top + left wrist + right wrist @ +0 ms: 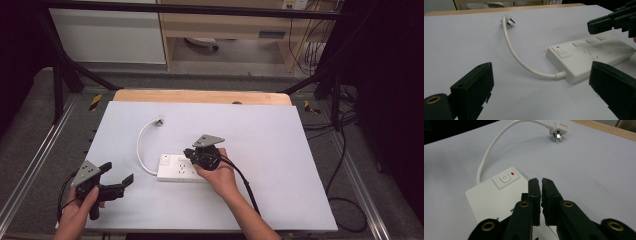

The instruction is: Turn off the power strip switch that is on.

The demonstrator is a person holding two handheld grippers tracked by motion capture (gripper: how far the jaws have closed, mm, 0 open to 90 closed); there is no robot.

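Note:
A white power strip [176, 168] lies flat on the white table top, with its short cord [141, 145] curving away to a loose plug [159, 121]. My right gripper [189, 152] hovers over the strip's right part, shut with nothing in it; its tips [539, 182] are just beyond the strip's power switch [504, 178]. My left gripper [118, 173] is at the front left, open wide, aimed at the strip [594, 57] and well short of it. In the left gripper view the plug [510, 22] lies far off, and the right gripper [609, 22] hangs above the strip.
The white table top [280, 150] spreads wide to the right and back. A wooden edge [200, 96] runs along its far side. Metal frame rails [35, 165] flank the table, and cables [345, 200] lie on the floor at right.

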